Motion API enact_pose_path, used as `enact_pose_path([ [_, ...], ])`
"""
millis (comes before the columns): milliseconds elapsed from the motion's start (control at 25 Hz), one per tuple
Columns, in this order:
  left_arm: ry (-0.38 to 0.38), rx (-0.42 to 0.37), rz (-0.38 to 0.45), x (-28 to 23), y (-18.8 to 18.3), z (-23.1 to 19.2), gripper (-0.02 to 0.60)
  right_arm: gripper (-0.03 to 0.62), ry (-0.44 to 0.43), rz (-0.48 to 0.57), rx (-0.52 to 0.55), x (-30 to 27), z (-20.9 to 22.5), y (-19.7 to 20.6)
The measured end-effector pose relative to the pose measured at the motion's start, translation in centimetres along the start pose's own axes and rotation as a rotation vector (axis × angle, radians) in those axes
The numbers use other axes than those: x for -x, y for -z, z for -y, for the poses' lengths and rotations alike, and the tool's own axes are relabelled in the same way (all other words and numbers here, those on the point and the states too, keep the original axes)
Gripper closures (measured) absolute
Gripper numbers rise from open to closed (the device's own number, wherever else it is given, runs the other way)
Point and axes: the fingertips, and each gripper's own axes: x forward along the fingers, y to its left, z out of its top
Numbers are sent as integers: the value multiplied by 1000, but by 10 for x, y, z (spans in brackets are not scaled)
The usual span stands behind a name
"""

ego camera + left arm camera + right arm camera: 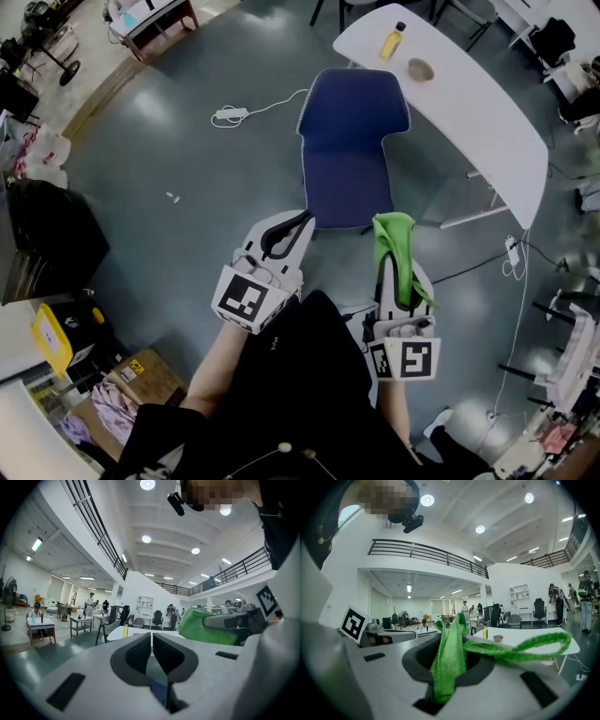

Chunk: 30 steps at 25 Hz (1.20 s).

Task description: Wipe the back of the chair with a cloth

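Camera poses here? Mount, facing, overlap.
Head view: on the person's head, facing steeply down at the blue chair; arms, left tongs, right tongs show.
Left gripper view: on the left tongs, facing across the hall along shut jaws; right tongs at right.
Right gripper view: on the right tongs, facing the hall; jaws shut on the green cloth.
Shared: all three show the white table.

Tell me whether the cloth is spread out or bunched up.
Bunched up: the cloth is crumpled and pinched between the right gripper's jaws, one loop trailing sideways.
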Motion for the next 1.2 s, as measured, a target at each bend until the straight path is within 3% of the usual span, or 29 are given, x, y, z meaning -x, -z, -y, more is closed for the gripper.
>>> enact_pose_path([
  [320,-24,-31,-53,-16,9,-12,578,540,-49,-16,-31,-40,10,5],
  [680,-130,-34,-78,-45,10,-40,578,539,-157,-33,-37,-96,31,9],
  [840,-167,-34,-73,-79,4,-49,578,539,-193,-40,-41,-123,56,9],
  [1000,-240,-82,-39,-110,-7,-55,578,539,-207,-31,-45,-148,87,10],
  [1200,-273,-96,-98,-130,7,-52,578,539,-179,-13,-21,-173,124,14],
])
